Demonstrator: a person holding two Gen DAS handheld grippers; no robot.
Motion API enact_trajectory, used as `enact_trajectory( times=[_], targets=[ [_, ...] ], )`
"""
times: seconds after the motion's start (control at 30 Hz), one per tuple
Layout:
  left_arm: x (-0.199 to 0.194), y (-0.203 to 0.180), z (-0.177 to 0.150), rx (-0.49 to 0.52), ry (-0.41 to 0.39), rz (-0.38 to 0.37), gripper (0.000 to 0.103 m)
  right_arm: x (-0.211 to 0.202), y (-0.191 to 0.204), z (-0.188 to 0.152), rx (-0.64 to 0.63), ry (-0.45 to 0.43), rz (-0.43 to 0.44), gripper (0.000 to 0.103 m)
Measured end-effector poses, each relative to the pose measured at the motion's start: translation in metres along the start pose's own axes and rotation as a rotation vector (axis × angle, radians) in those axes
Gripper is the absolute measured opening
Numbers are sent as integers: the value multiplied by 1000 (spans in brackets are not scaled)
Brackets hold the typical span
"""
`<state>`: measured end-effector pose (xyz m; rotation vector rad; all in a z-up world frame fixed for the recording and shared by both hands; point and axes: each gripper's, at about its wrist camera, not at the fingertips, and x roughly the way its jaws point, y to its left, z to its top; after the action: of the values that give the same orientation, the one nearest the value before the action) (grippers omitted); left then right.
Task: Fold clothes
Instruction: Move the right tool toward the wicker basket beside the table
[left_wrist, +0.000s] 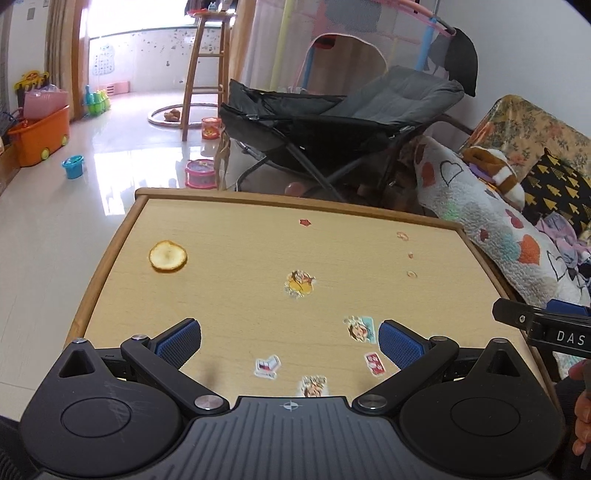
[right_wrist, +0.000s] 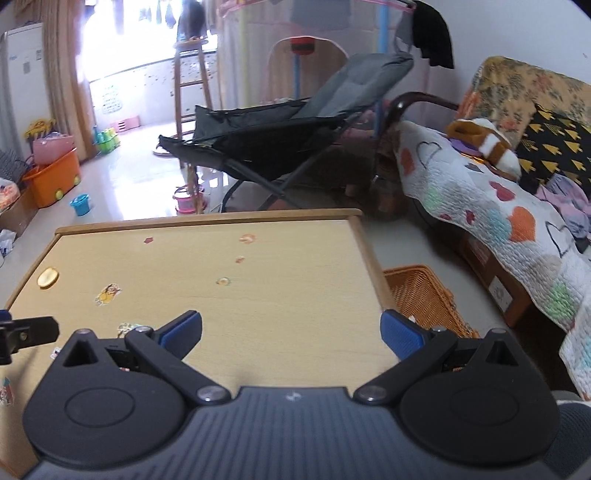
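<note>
Clothes are not on the desk (left_wrist: 229, 236); the nearest I see is a loose heap on the sofa (right_wrist: 565, 206) to my right. Both my left hand-held gripper (left_wrist: 290, 338) and right hand-held gripper (right_wrist: 291, 328) hover spread and empty, so I judge this the fetching step: reach right and pinch one garment.

The left gripper (left_wrist: 290, 341) is held over the near edge of the table (left_wrist: 229, 236), w/ stickers (left_wrist: 300, 283) stuck on the top just ahead of it and under it. A round slice (left_wrist: 168, 256) is seen on the table ahead and to the left. The right gripper (right_wrist: 291, 332) is held to the right of the left one, over the table's right part. A basket (right_wrist: 421, 291) is set on the floor just right of it, beside the table. A quilt (right_wrist: 491, 221) is spread further right. A folding chair (left_wrist: 332, 118) is placed behind the table, w/ a stool (left_wrist: 205, 66) farther back. Toy buckets (left_wrist: 73, 167) are left on the floor, far left.
</note>
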<state>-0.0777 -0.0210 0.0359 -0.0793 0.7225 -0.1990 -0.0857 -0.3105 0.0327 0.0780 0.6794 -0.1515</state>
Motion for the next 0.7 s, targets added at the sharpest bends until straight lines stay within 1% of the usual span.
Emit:
enact_trajectory(
  times=[0.3,0.57,0.7],
  targets=[
    [-15,-15,-14,52,48,-2,103,-12,-7,-9,9,-17,-13,103],
    [-31,-27,-10,76,68,-16,103,-30,-24,-2,75,-91,-48,103],
    [-39,-39,-4,97,72,-37,103,-36,-37,6,93,-102,-66,103]
  ],
)
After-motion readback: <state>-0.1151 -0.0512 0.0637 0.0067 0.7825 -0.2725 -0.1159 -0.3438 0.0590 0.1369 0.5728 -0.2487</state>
